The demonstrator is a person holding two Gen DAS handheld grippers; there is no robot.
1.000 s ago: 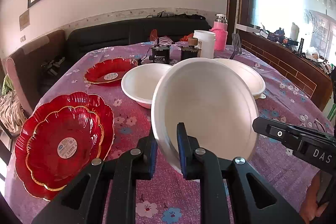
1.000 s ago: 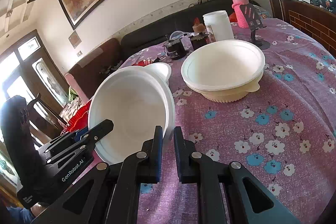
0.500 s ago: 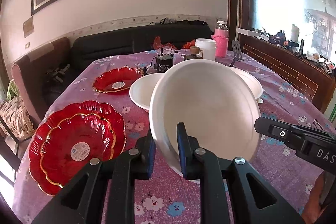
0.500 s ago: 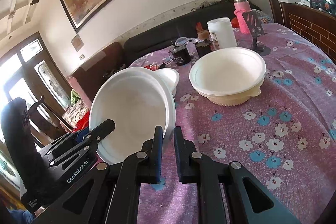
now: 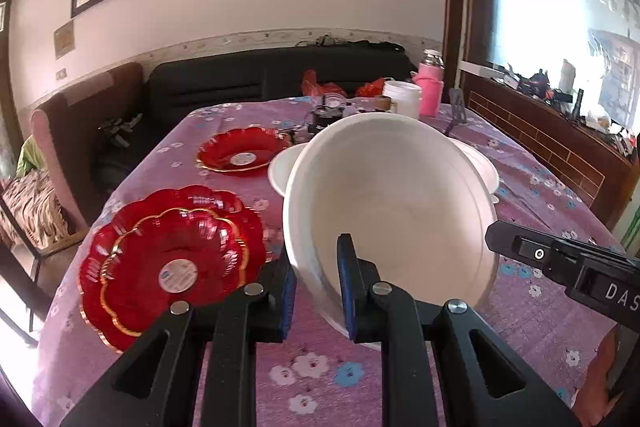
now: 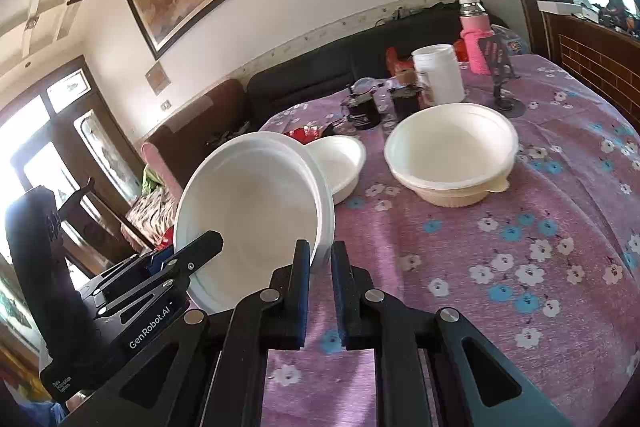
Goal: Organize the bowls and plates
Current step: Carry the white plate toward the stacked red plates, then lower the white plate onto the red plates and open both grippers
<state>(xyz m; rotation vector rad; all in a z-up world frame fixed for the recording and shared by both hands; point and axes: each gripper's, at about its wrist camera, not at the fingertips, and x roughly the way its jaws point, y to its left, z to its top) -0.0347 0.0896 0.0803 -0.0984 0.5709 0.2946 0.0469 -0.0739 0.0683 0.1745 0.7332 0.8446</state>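
A large white bowl [image 5: 392,211] hangs tilted above the purple flowered table [image 5: 532,291], held by both grippers. My left gripper [image 5: 317,267] is shut on its left rim. My right gripper [image 6: 320,259] is shut on the bowl's [image 6: 252,211] right rim. Each gripper shows in the other's view: the right gripper [image 5: 560,259] and the left gripper [image 6: 160,267]. A stack of two red scalloped plates [image 5: 172,259] lies at the left, and a single red plate [image 5: 244,155] farther back. A small white bowl [image 6: 340,163] and a stack of wide white bowls [image 6: 452,151] sit behind the held bowl.
At the table's far end stand a white jar [image 6: 438,71], a pink bottle [image 6: 476,35], two black containers [image 6: 362,111] and a phone stand [image 6: 504,83]. A dark sofa [image 5: 256,79] runs behind the table, with a chair [image 5: 52,155] at the left.
Both grippers have risen together with the white bowl, and the table and dishes now sit lower in both views. Both grips look unchanged.
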